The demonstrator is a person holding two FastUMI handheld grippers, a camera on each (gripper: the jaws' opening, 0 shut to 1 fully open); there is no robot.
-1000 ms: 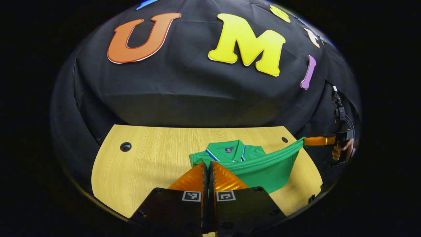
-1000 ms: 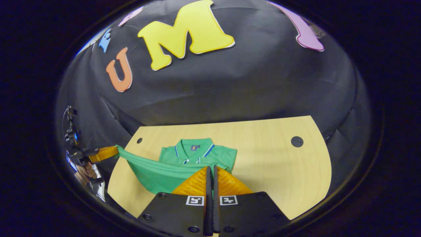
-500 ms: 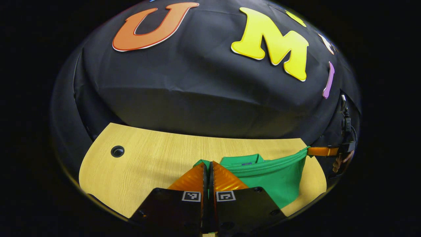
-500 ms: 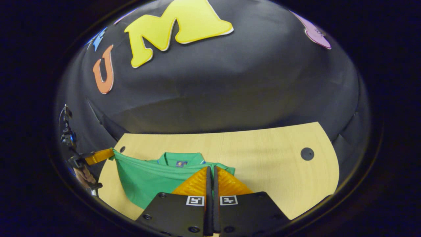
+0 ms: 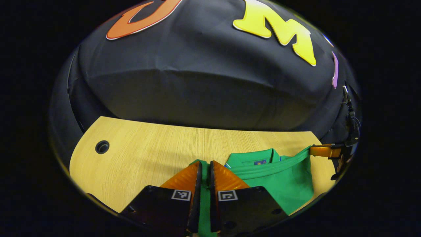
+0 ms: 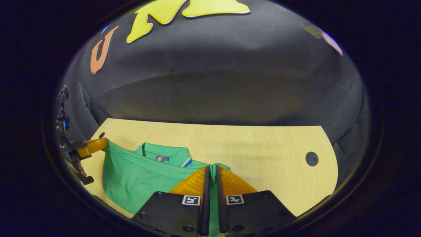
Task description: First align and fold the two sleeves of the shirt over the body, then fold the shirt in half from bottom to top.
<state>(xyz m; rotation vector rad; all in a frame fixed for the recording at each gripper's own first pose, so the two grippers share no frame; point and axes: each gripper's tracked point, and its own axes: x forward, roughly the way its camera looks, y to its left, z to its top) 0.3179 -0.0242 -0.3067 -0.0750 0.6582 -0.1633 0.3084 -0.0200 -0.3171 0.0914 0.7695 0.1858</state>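
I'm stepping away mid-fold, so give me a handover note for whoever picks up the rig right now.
Left claw: shut on the green shirt's bottom hem, fabric showing between its fingers.
Right claw: shut on the hem's other corner.
The hem is stretched between both claws, low over the shirt on the wooden table, close to the collar.
Done: sleeves appear folded in; the bottom half is carried up over the body, nearly to the collar.
Left: lay the hem down level near the collar, open both claws, pull away. I'd check that the edges line up before letting go.
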